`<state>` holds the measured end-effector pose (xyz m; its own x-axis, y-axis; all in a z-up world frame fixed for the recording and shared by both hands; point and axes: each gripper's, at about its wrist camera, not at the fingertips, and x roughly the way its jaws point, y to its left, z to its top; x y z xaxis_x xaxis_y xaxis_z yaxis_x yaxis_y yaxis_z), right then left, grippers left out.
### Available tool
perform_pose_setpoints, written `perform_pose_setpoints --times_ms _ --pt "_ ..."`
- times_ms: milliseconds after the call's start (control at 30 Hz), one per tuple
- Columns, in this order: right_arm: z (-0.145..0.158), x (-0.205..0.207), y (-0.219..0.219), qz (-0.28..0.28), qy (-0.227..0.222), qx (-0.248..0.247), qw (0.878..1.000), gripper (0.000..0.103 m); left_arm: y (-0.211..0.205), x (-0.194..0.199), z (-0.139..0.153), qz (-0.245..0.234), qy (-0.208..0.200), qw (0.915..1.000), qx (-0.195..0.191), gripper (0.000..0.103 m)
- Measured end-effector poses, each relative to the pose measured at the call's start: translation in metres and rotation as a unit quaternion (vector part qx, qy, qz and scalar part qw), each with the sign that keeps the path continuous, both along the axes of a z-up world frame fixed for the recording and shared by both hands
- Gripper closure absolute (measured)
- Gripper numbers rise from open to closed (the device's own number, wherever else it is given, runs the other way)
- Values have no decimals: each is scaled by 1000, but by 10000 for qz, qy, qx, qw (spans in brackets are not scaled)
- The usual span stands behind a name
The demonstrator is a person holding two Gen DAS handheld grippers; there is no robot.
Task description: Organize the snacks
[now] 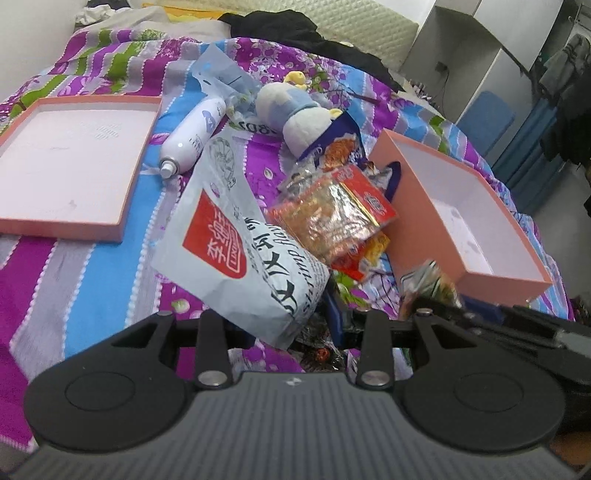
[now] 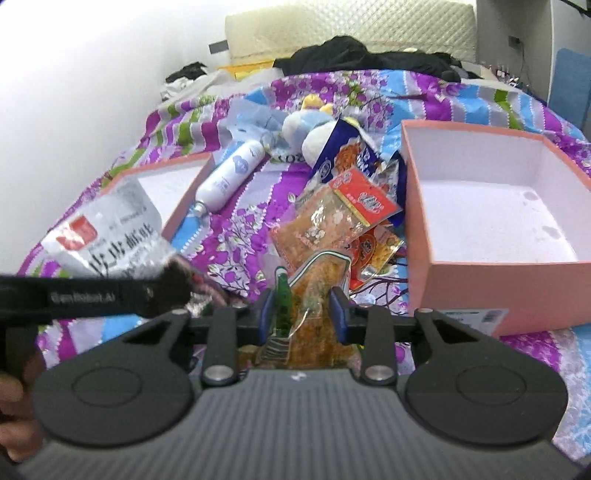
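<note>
My left gripper is shut on a white shrimp-flavour snack bag with a red label and holds it above the bedspread; the bag also shows in the right wrist view. My right gripper is shut on a clear packet of orange snacks with a green strip. A pile of snack packets lies ahead: an orange-red packet and a blue packet. An open pink box with a white inside sits to the right of the pile.
A shallow pink lid lies at the left. A white spray bottle, a plush penguin and a clear plastic bag lie behind the pile. Black clothing lies by the headboard.
</note>
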<state>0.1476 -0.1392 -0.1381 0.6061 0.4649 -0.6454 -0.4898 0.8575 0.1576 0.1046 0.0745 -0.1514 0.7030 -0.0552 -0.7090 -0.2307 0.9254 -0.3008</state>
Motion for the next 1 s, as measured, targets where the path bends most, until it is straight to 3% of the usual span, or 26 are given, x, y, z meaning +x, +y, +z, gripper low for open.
perform_pose_setpoints --times_ms 500,1000 --pt "66 -49 -54 -494 -609 322 9964 68 -55 -37 80 -363 -327 9987 172 61" --pt "94 -55 -116 -1259 -949 358 9869 68 -121 -18 118 -972 -651 9931 61 61"
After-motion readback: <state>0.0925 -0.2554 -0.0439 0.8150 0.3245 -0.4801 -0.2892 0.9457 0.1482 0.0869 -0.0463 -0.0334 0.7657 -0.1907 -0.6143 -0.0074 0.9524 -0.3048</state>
